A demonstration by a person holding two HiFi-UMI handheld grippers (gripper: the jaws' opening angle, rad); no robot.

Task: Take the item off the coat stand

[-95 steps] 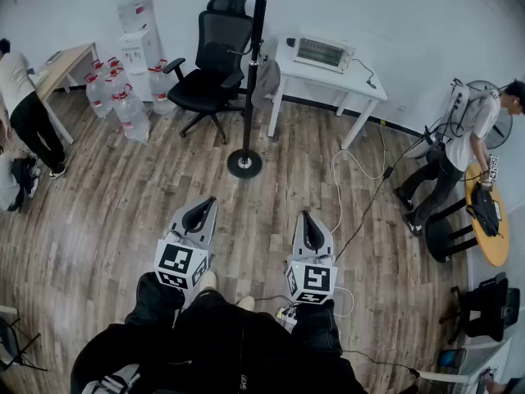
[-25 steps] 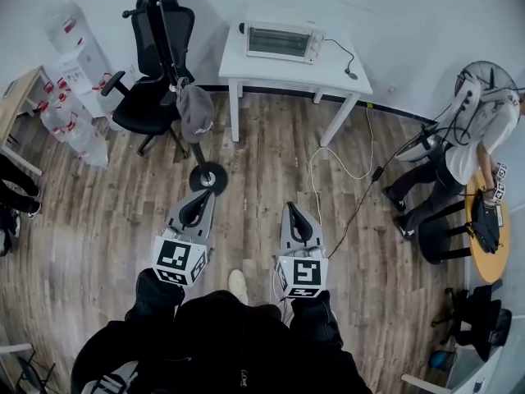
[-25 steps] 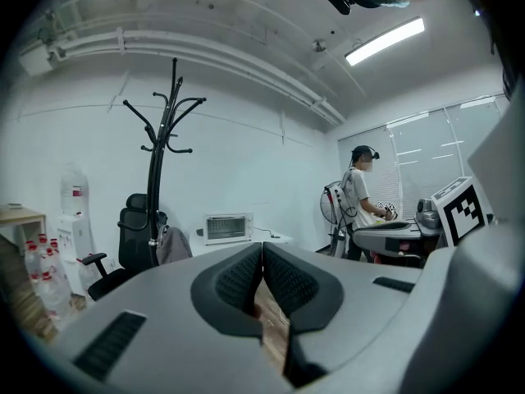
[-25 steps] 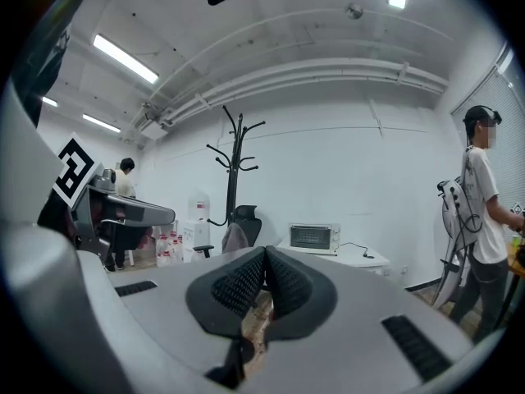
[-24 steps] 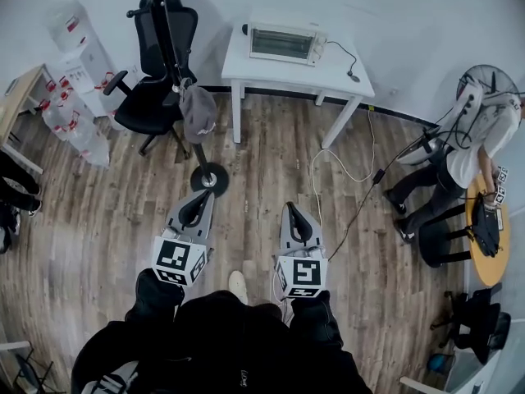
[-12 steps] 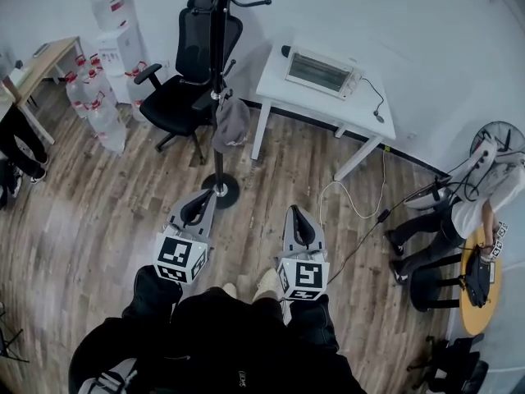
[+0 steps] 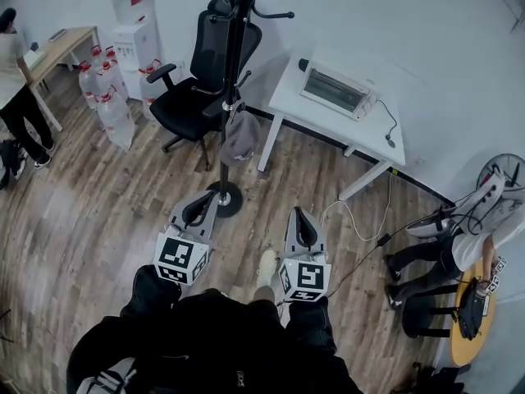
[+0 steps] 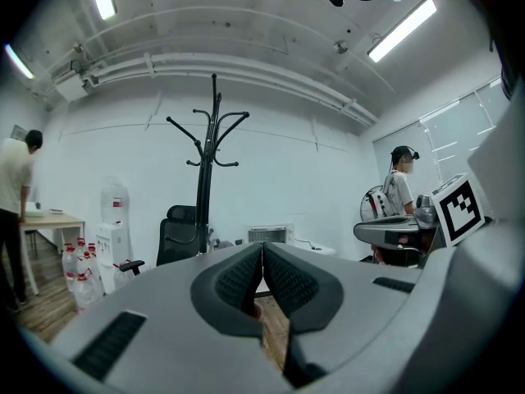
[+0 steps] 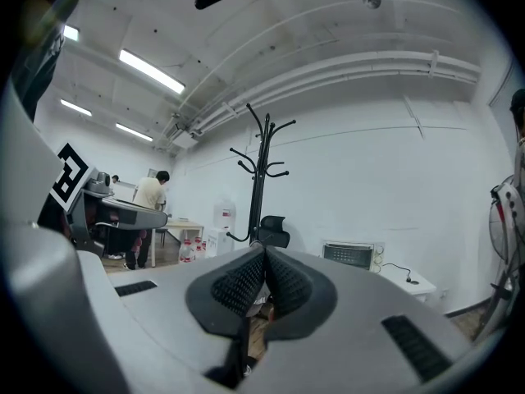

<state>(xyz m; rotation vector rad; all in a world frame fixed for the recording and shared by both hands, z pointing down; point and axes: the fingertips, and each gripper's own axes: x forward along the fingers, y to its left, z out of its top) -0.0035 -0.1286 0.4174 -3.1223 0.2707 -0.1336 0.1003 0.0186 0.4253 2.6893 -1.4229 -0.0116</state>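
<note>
Two grippers: held low in front of the person, side by side and apart, both noses toward the coat stand [image 7: 232,80].
Left gripper [image 7: 203,205]: jaws pressed together with nothing between them; seen from above, its tip lies close to the stand's round base.
Right gripper [image 7: 300,218]: jaws pressed together as well, nothing pinched; it points at the bare floor between the stand and the white table [image 7: 316,115].
Grey cap [image 7: 242,138]: hanging from a low hook of the coat stand, on the side toward the white table, well apart from both grippers.
Stand itself: a black pole, upright on the wooden floor [image 7: 98,195], with curved hooks at the top.
Black office chair [image 7: 197,80]: just behind the stand, near the wall.
Toaster oven [image 7: 336,91]: on the white table, with a cord trailing off toward the table's far end.
Water dispenser [image 7: 135,27]: against the wall to the left of the chair, with water bottles [image 7: 111,105] clustered on the floor beside it.
Others in the room: one person [image 7: 12,80] stands at a wooden desk [image 7: 61,48] on the left; another person [image 7: 459,245] is at the right edge.
</note>
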